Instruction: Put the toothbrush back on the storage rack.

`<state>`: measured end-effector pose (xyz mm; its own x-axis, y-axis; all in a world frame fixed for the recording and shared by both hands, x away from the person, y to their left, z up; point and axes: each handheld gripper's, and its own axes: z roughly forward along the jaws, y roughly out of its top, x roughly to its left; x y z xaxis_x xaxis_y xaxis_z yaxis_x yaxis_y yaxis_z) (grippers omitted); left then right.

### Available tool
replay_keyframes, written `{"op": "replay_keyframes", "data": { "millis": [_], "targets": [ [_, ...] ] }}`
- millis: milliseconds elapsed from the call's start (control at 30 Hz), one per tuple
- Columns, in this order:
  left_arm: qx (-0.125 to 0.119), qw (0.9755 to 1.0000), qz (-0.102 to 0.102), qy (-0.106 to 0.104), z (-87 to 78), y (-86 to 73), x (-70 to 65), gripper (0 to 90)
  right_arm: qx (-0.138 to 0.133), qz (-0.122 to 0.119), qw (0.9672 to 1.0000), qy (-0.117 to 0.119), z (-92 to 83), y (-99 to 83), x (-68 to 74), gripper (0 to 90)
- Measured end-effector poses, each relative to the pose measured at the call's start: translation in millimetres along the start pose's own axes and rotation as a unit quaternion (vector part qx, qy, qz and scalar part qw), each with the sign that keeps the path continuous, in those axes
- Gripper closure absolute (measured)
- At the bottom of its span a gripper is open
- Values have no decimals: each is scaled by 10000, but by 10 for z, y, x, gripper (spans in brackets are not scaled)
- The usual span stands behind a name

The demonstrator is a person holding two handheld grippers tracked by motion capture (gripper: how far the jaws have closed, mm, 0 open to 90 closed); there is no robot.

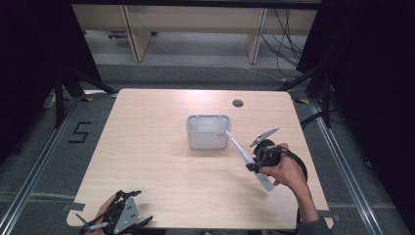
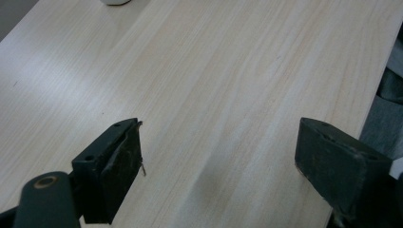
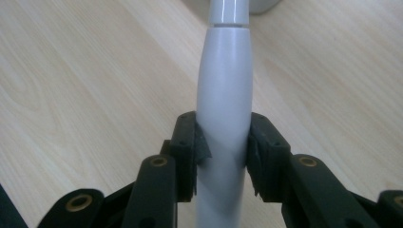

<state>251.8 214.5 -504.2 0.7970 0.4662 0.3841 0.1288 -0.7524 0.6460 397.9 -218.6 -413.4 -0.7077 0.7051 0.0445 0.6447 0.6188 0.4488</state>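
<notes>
A grey-white electric toothbrush is held off the table, tilted, its thin head end pointing up-left toward the container's right rim. My right gripper is shut on its thick handle. In the right gripper view both pads press on the handle. A light grey rectangular container stands open-topped at the table's middle. My left gripper rests at the near left edge of the table. In its own view the left gripper has its jaws wide apart over bare wood with nothing between them.
The light wooden table has a round cable hole at the back right. Beyond the table are wooden desk legs and cables on the grey floor. Black curtains hang at both sides.
</notes>
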Motion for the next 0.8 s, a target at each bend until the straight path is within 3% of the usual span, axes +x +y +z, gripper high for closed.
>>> {"op": "replay_keyframes", "data": {
  "millis": [33, 67, 100, 133, 200, 233, 267, 367, 467, 500, 533, 567, 600, 633, 700, 733, 767, 800],
  "targets": [
    [-34, 10000, -10, 47, 11, 0, -4, 154, -229, 38, 9997, -35, -38, -4, -4, 669],
    [-34, 10000, -10, 47, 11, 0, -4, 154, -229, 38, 9997, -35, -38, -4, -4, 669],
    [-59, 9999, -9, 112, 14, -1, -9, 154, -496, 54, 9987, 30, -63, -5, -9, 669],
    [-92, 10000, -26, 22, 10, -3, -6, 154, -638, 40, 9980, 5, -70, -2, -11, 669],
    [-71, 10000, -8, 10, 6, -4, -3, 154, -665, -36, 9978, 29, -96, 4, -30, 669],
    [-58, 10000, -24, 37, 0, 0, -1, 154, -911, -12, 9958, 5, -110, 14, -32, 669],
    [-58, 10000, -24, 37, 0, 0, -1, 154, -911, -12, 9958, 5, -110, 14, -32, 669],
    [-32, 10000, 28, 16, -12, 1, 6, 154, -1369, 14, 9906, -22, -145, 37, -72, 669],
    [-40, 10000, 17, 17, -10, 1, 5, 154, -1487, -15, 9889, -40, -174, 47, -100, 669],
    [-89, 9999, -35, 63, 5, 1, -2, 154, -1710, 101, 9852, -45, -173, 55, -103, 669],
    [-89, 9999, -35, 63, 5, 1, -2, 154, -1710, 101, 9852, -45, -173, 55, -103, 669],
    [-70, 10000, -29, 56, 5, 1, -2, 154, -1881, 98, 9821, -48, -174, 72, -120, 669],
    [-70, 10000, -29, 56, 5, 1, -2, 154, -1881, 98, 9821, -48, -174, 72, -120, 669],
    [-81, 10000, -43, 16, 6, -3, -5, 154, -2011, -4, 9795, -52, -170, 97, -129, 669],
    [19, 10000, 29, -16, -3, 1, 3, 154, -2060, 84, 9785, -77, -167, 120, -119, 669],
    [-73, 9998, -15, 156, 18, -3, -17, 154, -2088, 19, 9779, -122, -161, 138, -127, 669],
    [17, 10000, 51, -6, -4, 4, 2, 154, -2173, 49, 9760, -166, -156, 151, -116, 669],
    [17, 10000, 51, -6, -4, 4, 2, 154, -2173, 49, 9760, -166, -156, 151, -116, 669]
  ]
}}
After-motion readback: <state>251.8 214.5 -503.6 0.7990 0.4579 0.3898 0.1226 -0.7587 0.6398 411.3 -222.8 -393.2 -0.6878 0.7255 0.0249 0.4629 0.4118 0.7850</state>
